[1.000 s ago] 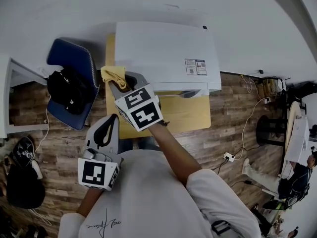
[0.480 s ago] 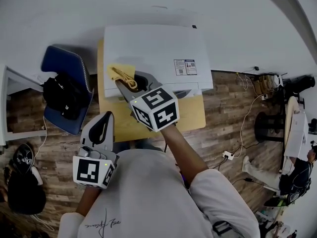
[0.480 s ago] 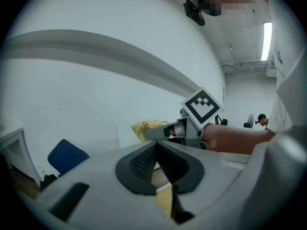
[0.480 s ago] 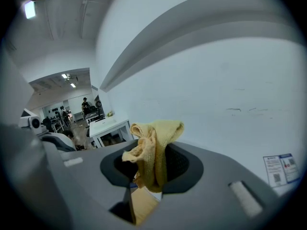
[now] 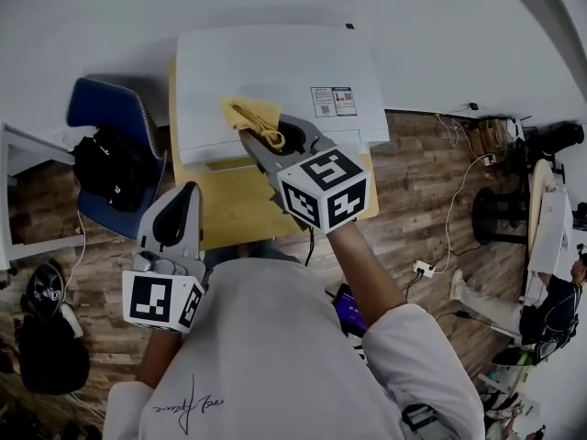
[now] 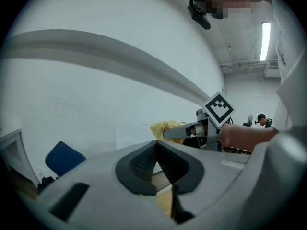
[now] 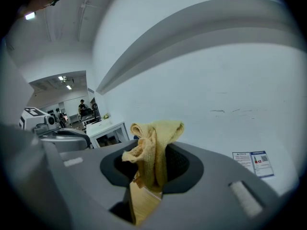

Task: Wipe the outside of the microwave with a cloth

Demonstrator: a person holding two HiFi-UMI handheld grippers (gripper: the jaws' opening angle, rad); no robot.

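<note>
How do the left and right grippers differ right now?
The right gripper is clamped on the yellow cloth; the left gripper has its jaws shut on nothing. The right gripper reaches over the top of the microwave; the left gripper hangs back by the near left edge of the table, off the microwave. Both point forward and carry a marker cube.

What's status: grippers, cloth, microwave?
Right gripper shut on yellow towelling cloth, over top of white boxy microwave. Left gripper shut, empty, near torso. Nothing in the way.
</note>
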